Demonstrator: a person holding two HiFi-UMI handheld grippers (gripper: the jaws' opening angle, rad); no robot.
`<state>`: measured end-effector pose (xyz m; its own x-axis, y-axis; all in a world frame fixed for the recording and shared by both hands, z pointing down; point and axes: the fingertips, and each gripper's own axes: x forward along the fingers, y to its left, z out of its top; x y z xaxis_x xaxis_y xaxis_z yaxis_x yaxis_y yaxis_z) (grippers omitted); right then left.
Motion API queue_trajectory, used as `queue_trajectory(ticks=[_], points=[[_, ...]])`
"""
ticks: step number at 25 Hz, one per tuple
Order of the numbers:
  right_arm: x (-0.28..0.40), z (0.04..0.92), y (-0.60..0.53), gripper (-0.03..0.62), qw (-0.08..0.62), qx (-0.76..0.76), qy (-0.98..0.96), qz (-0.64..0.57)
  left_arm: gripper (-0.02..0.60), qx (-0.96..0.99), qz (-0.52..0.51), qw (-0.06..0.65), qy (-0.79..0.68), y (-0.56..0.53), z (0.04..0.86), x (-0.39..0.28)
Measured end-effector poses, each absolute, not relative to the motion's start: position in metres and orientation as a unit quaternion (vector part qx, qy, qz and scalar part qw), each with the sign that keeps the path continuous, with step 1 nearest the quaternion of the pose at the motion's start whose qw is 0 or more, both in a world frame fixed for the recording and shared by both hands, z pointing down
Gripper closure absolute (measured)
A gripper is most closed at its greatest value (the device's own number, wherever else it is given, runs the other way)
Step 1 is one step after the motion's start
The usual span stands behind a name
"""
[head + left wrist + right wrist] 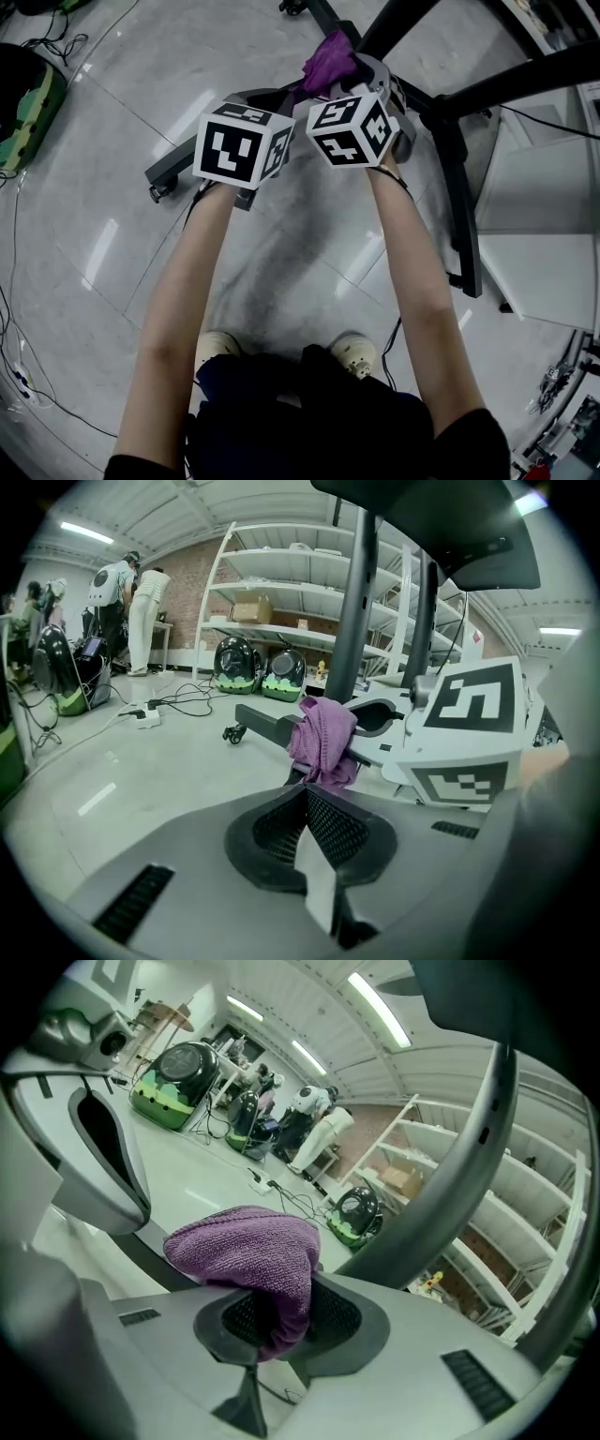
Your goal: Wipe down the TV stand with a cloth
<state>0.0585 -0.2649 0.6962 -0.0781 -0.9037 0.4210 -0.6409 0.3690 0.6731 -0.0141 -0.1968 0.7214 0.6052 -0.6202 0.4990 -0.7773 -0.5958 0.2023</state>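
My right gripper (277,1321) is shut on a purple cloth (248,1255), which bulges up out of its jaws. In the head view the cloth (330,58) sits at the gripper's tip, against the black TV stand's base where its legs meet (441,112). From the left gripper view the cloth (323,742) hangs over a low stand leg (267,726) that ends in a caster. My left gripper (307,794) is shut with nothing in it, just left of the right one and a little short of the cloth. The stand's pole (354,602) rises behind.
A green and black bag (23,103) and cables (14,281) lie on the floor at left. White panels (534,225) stand at right. White shelving (309,583) and people (131,602) are far back. My shoes (220,347) are below the arms.
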Motion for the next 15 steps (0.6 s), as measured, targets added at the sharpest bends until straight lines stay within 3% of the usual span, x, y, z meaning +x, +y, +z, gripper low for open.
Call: queue_trajectory(ticks=[15], points=[[0.102, 0.710, -0.258, 0.496, 0.456, 0.529, -0.689, -0.196, 0.575, 0.883, 0.200, 0.204, -0.373, -0.196, 0.726, 0.031]])
